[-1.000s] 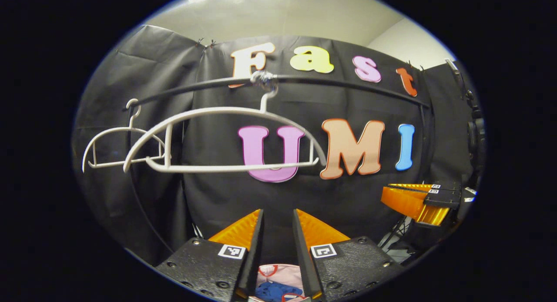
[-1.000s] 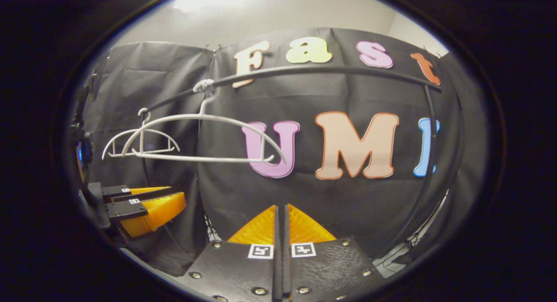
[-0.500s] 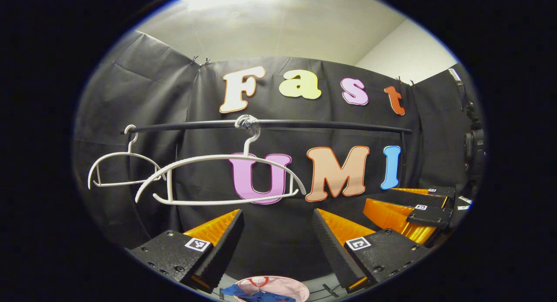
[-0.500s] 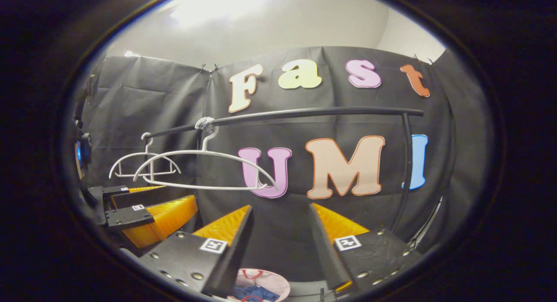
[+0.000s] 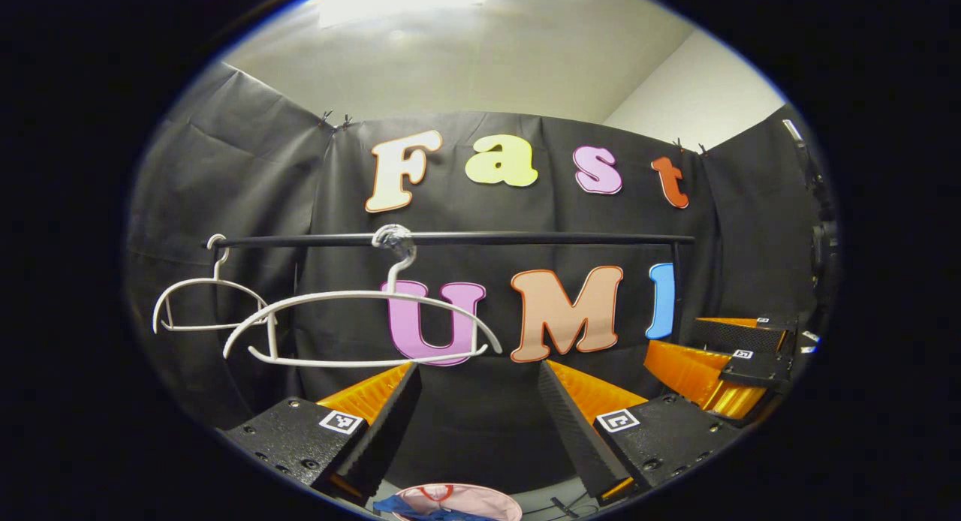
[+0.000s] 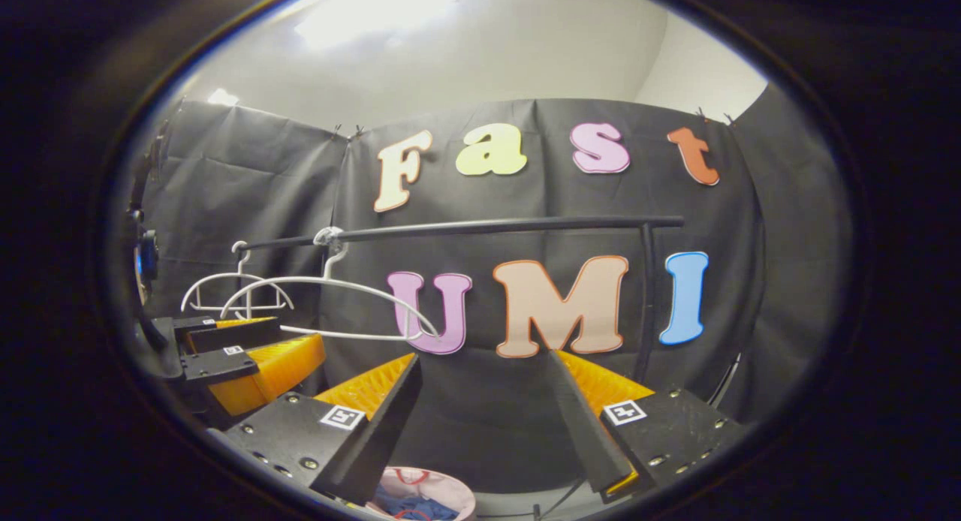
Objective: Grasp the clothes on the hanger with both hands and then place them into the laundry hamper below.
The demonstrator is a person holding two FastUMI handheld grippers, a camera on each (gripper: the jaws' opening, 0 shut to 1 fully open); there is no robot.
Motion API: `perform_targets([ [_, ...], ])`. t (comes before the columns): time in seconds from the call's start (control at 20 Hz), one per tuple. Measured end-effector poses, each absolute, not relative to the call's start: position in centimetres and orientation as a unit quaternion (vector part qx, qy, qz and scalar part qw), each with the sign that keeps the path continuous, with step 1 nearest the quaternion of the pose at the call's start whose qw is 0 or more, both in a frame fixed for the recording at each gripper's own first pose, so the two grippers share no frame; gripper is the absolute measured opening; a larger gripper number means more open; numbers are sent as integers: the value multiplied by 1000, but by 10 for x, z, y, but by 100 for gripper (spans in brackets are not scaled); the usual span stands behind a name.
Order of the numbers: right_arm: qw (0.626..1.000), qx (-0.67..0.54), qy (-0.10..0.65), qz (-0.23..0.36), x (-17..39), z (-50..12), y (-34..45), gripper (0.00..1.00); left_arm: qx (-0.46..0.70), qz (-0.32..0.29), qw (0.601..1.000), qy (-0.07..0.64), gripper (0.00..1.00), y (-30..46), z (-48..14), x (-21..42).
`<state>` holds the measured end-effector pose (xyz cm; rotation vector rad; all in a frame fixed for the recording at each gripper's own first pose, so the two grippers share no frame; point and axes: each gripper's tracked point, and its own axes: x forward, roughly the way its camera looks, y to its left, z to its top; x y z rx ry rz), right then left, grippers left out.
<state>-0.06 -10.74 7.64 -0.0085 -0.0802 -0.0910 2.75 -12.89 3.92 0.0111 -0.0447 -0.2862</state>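
Going from the left: two white hangers hang on the black rail [image 5: 525,238], a smaller hanger [image 5: 206,303] at the far left end and a larger hanger [image 5: 360,329] just inside it, both bare.

My left hand-held gripper [image 5: 479,416] is released, its jaws spread wide with nothing between them. Straight below it, at the bottom edge of the left gripper view, sits the pink laundry hamper [image 5: 480,495], with the blue clothes [image 5: 398,506] lying in it.

My right hand-held gripper [image 6: 484,420] is likewise spread wide and empty. The hamper appears below it too, slightly to its left side in the right gripper view, so I judge both hand-held grippers about equally near, with the drop already made.

The larger hanger's long axis runs along the rail, across my line of sight, up and ahead of both hand-held grippers.

Hard to make out: the hamper is cut off by the view's lower edge, so I cannot tell whether the garment lies fully inside or drapes over the rim. The floor around it is hidden behind my fingers.
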Motion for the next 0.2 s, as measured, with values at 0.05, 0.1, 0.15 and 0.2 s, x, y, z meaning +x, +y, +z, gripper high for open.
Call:
perform_targets([
  [0.05, 998, -7, -41, -48, -5, 78, -117, 99, 8, -145, 989, -23, 96, -137, 40, 26],
  [0.1, 998, -10, -43, -50, -9, 79, -125, 99, 11, -147, 989, -25, 96, -146, 40, 25],
  [0.15, 998, -15, -46, -51, -12, 80, -135, 99, 12, -147, 989, -27, 96, -157, 40, 24],
  [0.2, 997, -18, -45, -52, -16, 80, -145, 99, 12, -150, 988, -28, 96, -168, 39, 23],
])
